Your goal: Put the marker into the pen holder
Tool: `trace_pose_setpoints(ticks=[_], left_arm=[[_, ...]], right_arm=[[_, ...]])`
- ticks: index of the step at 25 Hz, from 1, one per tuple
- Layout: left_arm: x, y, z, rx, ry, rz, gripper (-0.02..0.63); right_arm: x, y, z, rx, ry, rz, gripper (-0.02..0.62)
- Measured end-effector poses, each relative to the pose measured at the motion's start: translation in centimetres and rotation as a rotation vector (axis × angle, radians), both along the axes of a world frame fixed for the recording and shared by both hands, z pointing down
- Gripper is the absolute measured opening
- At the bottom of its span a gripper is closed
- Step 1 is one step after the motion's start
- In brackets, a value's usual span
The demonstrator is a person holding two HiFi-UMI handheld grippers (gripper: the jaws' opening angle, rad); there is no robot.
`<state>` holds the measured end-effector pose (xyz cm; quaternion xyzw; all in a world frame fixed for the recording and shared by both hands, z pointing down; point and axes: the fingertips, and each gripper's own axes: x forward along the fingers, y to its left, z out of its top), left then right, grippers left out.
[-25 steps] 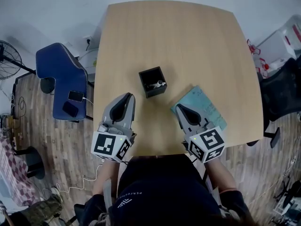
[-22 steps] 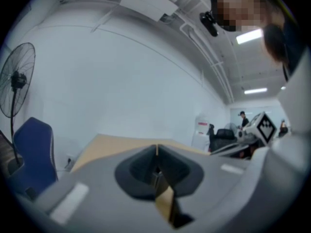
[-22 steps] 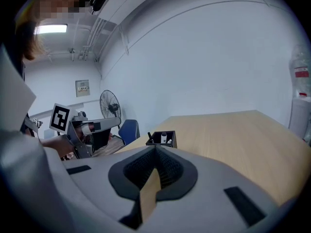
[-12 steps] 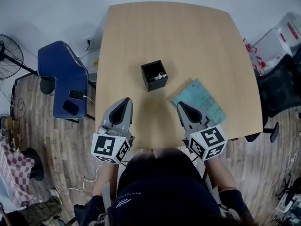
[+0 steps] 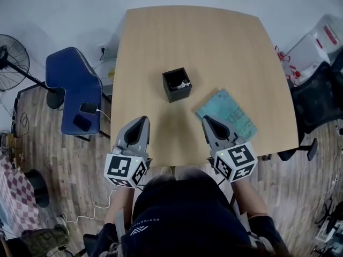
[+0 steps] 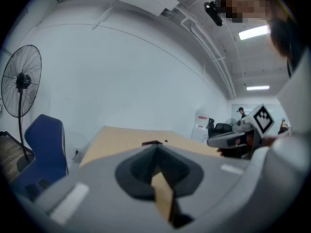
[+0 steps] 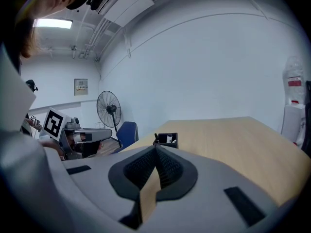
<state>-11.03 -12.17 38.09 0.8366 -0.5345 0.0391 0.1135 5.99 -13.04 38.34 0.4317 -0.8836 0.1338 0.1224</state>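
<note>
Along near edge of table [image 5: 187, 42], my left gripper [image 5: 141, 120] and right gripper [image 5: 208, 120] sit jaws-together, empty; marker [image 5: 184, 83] in pen holder [image 5: 176, 84] looks light, slick: pinch mid-barrel.

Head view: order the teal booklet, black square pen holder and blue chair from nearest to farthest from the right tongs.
1. Teal booklet, just right of the right tongs.
2. Black square pen holder, ahead and left.
3. Blue chair, far left.
</note>
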Motion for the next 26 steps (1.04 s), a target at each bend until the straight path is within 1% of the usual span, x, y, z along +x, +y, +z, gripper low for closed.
trace_pose_setpoints(ticks=[10,26], left_arm=[[0.2,0.7,0.3,-0.014,-0.008,0.004,0.006],[-0.7,1.3,-0.6,0.004,-0.001,-0.031,0.006]], right_arm=[[0.4,0.5,-0.2,0.003,0.001,0.012,0.002],[-0.3,0.4,0.1,-0.016,-0.006,-0.021,0.002]])
